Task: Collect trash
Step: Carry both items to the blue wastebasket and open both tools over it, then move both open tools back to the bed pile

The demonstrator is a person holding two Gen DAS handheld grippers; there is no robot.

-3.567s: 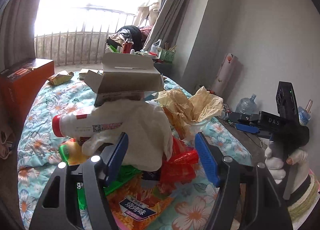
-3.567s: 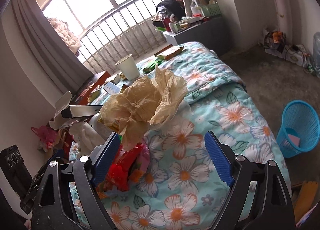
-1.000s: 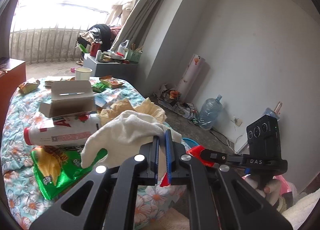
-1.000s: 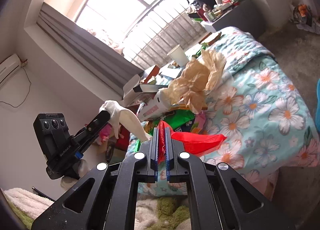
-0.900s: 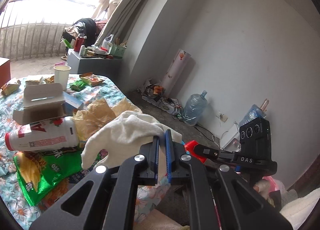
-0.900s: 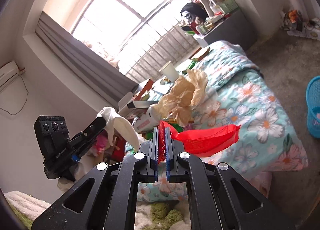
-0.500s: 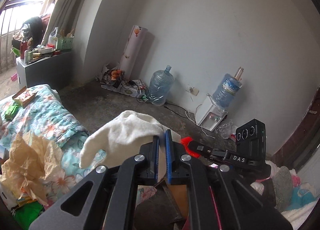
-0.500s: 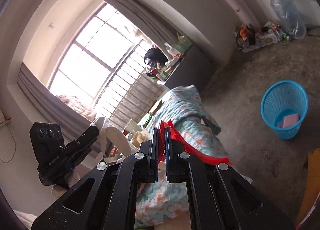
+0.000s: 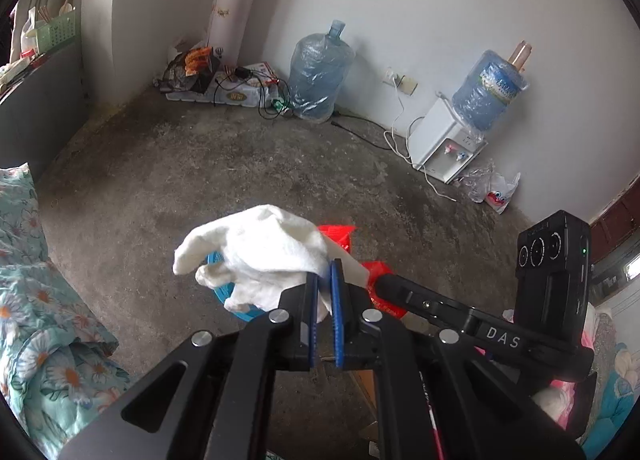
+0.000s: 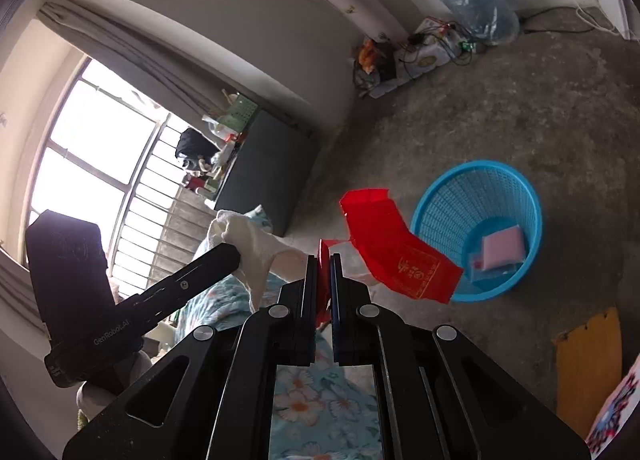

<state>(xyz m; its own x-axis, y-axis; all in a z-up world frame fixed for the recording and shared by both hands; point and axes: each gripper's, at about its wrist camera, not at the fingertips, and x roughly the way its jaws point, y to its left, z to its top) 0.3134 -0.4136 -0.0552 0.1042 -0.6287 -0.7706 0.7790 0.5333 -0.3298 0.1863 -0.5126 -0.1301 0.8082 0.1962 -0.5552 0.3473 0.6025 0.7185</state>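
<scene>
My left gripper [image 9: 324,276] is shut on a crumpled white tissue [image 9: 256,252] and holds it in the air above the floor. The tissue also shows in the right wrist view [image 10: 256,248]. My right gripper [image 10: 325,260] is shut on a red plastic wrapper [image 10: 392,248], which hangs out to the right near the rim of a blue mesh trash basket [image 10: 460,196]. The basket stands on the concrete floor with a pink item [image 10: 502,248] inside. In the left wrist view the basket [image 9: 224,292] is mostly hidden behind the tissue, and the red wrapper [image 9: 340,234] peeks out behind it.
A bed with a floral cover [image 9: 24,300] is at the left. Two water jugs [image 9: 320,76], a white dispenser [image 9: 448,148], cables and clutter line the far wall. A grey cabinet [image 10: 264,168] stands by the window. An orange cardboard piece [image 10: 588,360] lies on the floor.
Both grippers have swung away from the bed's trash pile toward the floor, carrying the tissue and the red wrapper. The blue basket is now close below them.
</scene>
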